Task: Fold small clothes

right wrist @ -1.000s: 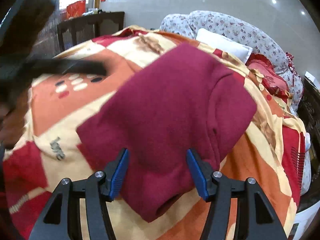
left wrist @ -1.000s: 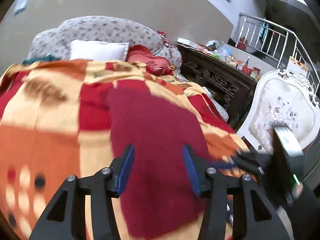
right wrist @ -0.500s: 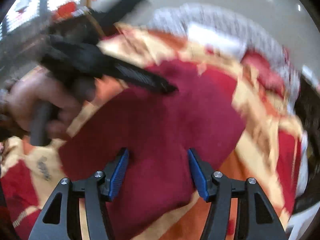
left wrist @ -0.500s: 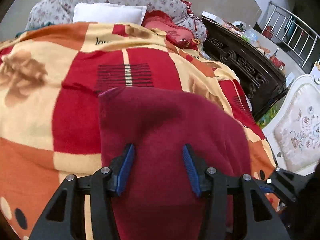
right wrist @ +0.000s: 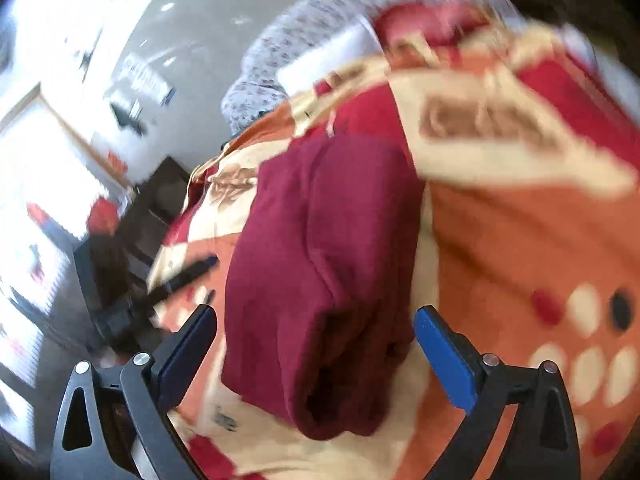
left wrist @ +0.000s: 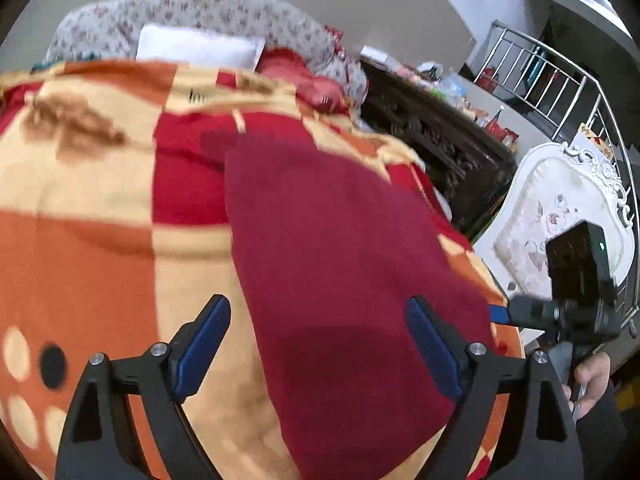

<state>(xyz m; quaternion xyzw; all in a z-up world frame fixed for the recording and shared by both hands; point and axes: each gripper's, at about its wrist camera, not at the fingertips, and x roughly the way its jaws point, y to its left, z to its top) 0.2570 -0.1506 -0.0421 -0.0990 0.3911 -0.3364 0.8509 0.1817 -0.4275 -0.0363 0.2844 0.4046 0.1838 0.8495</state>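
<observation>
Both grippers, left gripper (left wrist: 318,354) and right gripper (right wrist: 316,354), jaws opening wide, grip nothing. Maroon garment (left wrist: 344,264) lies folded on blanket (left wrist: 92,248); looks soft, light, floppy; pinch a folded edge.

Matt maroon knit garment (left wrist: 340,264), fuzzy patterned fleece blanket (left wrist: 92,216), dark carved wood cabinet (left wrist: 436,140)

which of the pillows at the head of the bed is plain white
The flat white pillow leaning on the flowered cushion; the pillow beside it is red.
</observation>
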